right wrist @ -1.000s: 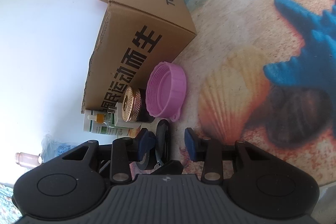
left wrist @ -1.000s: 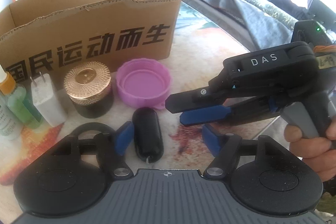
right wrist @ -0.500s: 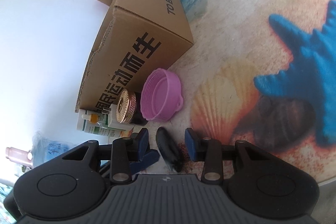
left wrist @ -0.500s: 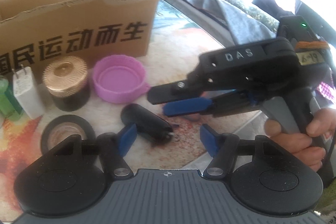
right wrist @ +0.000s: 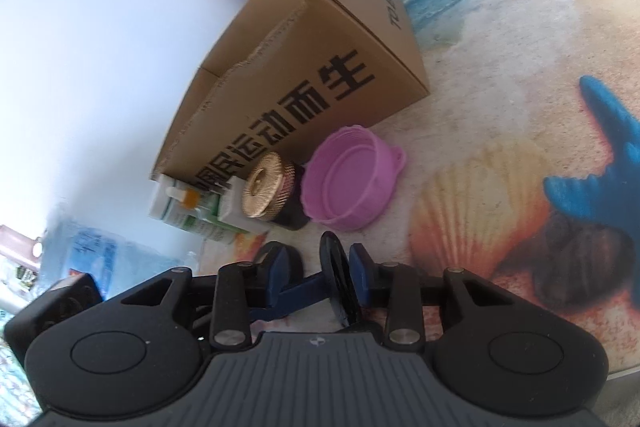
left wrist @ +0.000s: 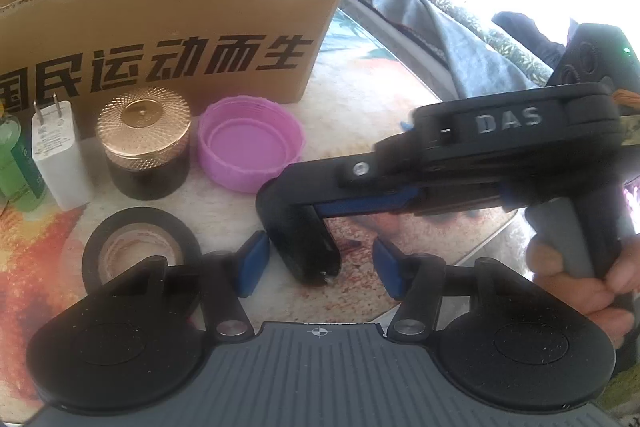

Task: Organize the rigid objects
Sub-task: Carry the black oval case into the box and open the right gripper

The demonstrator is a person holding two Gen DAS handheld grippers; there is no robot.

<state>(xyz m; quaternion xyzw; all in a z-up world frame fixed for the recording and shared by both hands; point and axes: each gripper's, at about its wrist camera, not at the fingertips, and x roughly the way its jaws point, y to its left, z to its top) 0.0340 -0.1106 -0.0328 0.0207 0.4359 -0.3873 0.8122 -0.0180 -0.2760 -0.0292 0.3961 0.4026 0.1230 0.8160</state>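
Black oblong object (left wrist: 304, 239), a glossy rigid case with a small metal tip at its near end, sits between the blue pads of the right gripper (right wrist: 316, 283), whose jaws appear to pinch it across its thin sides; the far pad is partly hidden, so firm contact on both faces is a judgement. The grip across the narrow dimension presumably gives a stable hold for a lift toward the cardboard box (left wrist: 160, 27), the likely destination, open at the top. Whether the object touches the table is not clear. The left gripper (left wrist: 316, 263) hangs just beside the object with jaws spread and holds nothing, its pads flanking the object's near end without contact.

Against the front wall of the box stand, in a row, a green bottle (left wrist: 16, 163), a white charger plug (left wrist: 56, 159), a dark jar with gold lid (left wrist: 146, 143) and a pink lid (left wrist: 250, 143) lying open side up. Nearer than the jar, a roll of black tape (left wrist: 140, 247) lies flat. The jar and pink lid stand between the object and the box, so the path calls for height above them and above the box rim
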